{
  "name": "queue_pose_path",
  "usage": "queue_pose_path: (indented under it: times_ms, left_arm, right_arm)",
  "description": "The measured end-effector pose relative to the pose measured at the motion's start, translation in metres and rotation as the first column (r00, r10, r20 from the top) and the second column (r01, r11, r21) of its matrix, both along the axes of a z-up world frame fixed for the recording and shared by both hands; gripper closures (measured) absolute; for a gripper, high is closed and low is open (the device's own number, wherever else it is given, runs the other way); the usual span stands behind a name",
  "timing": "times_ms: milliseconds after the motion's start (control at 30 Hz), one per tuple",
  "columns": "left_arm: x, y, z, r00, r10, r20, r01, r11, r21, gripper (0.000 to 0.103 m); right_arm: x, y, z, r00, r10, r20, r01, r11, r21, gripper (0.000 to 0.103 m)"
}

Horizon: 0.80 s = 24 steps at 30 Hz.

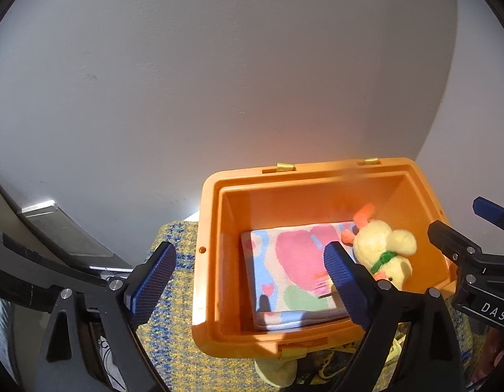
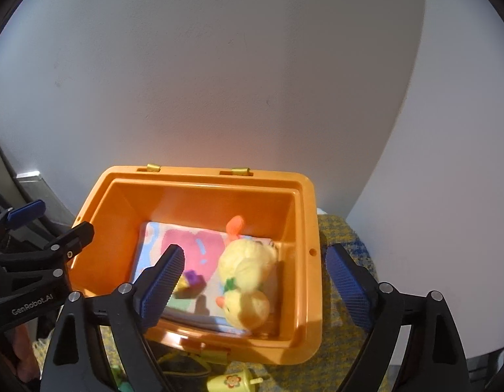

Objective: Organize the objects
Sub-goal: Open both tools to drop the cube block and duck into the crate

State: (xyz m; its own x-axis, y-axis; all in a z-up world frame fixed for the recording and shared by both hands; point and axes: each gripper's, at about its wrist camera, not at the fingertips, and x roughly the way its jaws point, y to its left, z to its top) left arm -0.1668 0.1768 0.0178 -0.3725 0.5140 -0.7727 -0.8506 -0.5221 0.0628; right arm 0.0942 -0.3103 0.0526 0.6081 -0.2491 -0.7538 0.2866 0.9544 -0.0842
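An orange plastic bin (image 1: 212,245) (image 2: 304,254) stands on a yellow-and-blue woven mat. Inside lie a folded pastel cloth (image 1: 291,258) (image 2: 199,248) and a yellow plush duck (image 1: 382,245) (image 2: 245,274) with an orange beak and green collar. A small purple-and-yellow toy (image 2: 191,281) lies on the cloth, blurred. My left gripper (image 1: 252,277) is open and empty over the bin's left wall. My right gripper (image 2: 255,281) is open and empty over the bin's right side; it also shows in the left wrist view (image 1: 474,245).
A white wall rises close behind the bin. A yellow toy cup (image 2: 232,382) with a flower lies on the mat (image 2: 343,235) in front of the bin, among other small items. A grey metal ledge (image 1: 62,232) is at the left.
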Motion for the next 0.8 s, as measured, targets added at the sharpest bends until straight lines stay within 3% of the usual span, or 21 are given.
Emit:
queue_pose_path:
  times_ms: [800]
  left_arm:
    - [0.02,-0.058,0.024,0.996,-0.086,-0.01,0.086,0.996,0.011,0.002]
  right_arm:
    - [-0.06,0.027,0.011,0.999,-0.031,0.032,0.031,0.999,0.009,0.01]
